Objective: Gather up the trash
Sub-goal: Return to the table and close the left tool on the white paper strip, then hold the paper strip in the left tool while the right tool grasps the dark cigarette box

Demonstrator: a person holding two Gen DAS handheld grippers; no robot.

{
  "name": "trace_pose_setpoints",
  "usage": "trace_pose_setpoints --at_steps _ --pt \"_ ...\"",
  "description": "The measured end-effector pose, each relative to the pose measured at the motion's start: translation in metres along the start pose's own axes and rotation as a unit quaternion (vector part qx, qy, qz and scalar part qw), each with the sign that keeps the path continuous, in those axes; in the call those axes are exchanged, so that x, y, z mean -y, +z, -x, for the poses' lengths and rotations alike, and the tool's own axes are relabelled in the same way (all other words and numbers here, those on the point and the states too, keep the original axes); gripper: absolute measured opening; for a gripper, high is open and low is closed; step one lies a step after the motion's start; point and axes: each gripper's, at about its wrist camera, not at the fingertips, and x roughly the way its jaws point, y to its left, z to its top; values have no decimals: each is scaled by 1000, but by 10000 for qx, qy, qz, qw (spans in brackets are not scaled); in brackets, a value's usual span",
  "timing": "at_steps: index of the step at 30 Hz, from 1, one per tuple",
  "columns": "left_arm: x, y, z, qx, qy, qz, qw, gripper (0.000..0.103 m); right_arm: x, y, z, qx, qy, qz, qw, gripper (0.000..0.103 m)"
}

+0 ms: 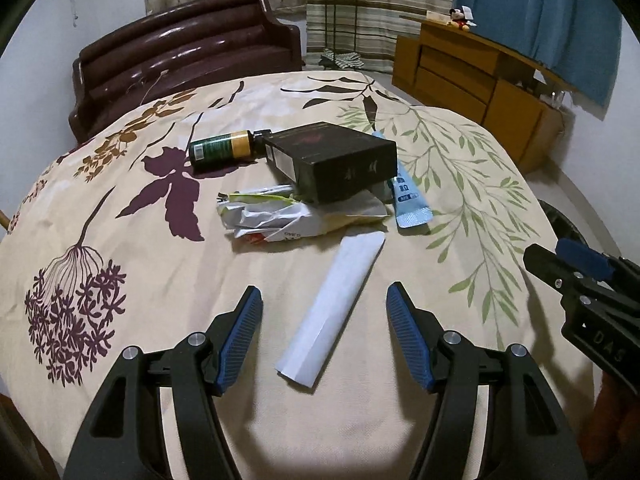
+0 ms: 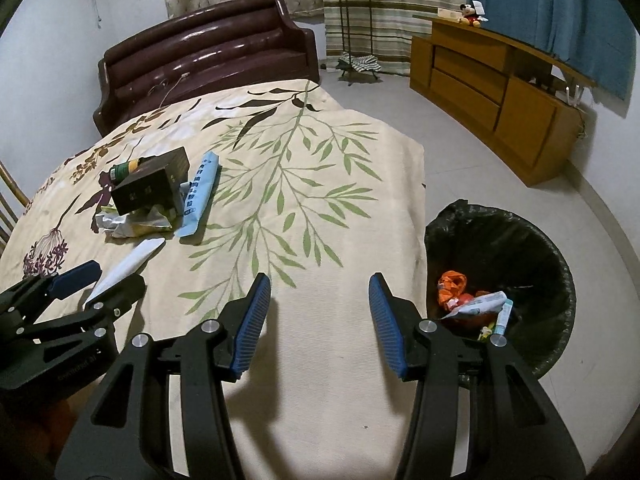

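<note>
While the left gripper hangs over the white folded paper strip with its jaws apart on either side and not yet touching it, the step in hand looks like picking the next piece of trash off the leaf-print tablecloth. Closing on so flat a strip probably calls for the pads to drop right to the cloth first. Beyond it lies the remaining heap: a black box resting on crumpled wrappers, a green-and-yellow bottle behind, a light blue sachet just beside. The right gripper is also spread and empty, above bare cloth near the table's right edge. Past that edge stands the black-lined trash bin, already holding some wrappers, with clear floor around it, so the carry across looks unobstructed.
</note>
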Motion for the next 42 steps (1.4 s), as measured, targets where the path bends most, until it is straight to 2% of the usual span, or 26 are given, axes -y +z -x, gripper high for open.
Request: trace_pose_setpoints --at_steps 3,5,8,9,17,22,31,33,37,40,42 --pt "1 -1 2 60 45 -91 9999 47 0 0 -1 -4 -5 2 10000 50" --pt "2 -2 3 98 58 -148 9998 33 0 0 -1 -1 -12 8 10000 51" --pt "4 -5 6 153 25 -250 9996 22 0 0 -1 0 -11 9 10000 52" --pt "4 -7 7 171 14 -266 9995 21 0 0 -1 -1 -16 12 10000 52" --pt "-4 -17 18 167 -222 -86 9996 19 -1 0 -1 -1 -10 7 10000 52" --pt "-15 -24 28 210 -220 109 9995 19 -6 3 -2 12 23 48 10000 52" --pt "-59 -19 36 386 122 534 9978 19 -35 21 -4 99 260 220 9994 52" --pt "-70 -16 37 435 205 623 9969 19 -45 30 -4 164 348 256 9989 59" --pt "-92 -10 39 532 351 784 9949 19 -68 47 -6 283 535 411 9973 60" --pt "-110 -7 39 578 458 901 9932 19 -84 57 -11 264 637 545 9961 67" --pt "-122 -5 39 603 535 993 9918 19 -96 62 -18 218 705 641 9952 67"
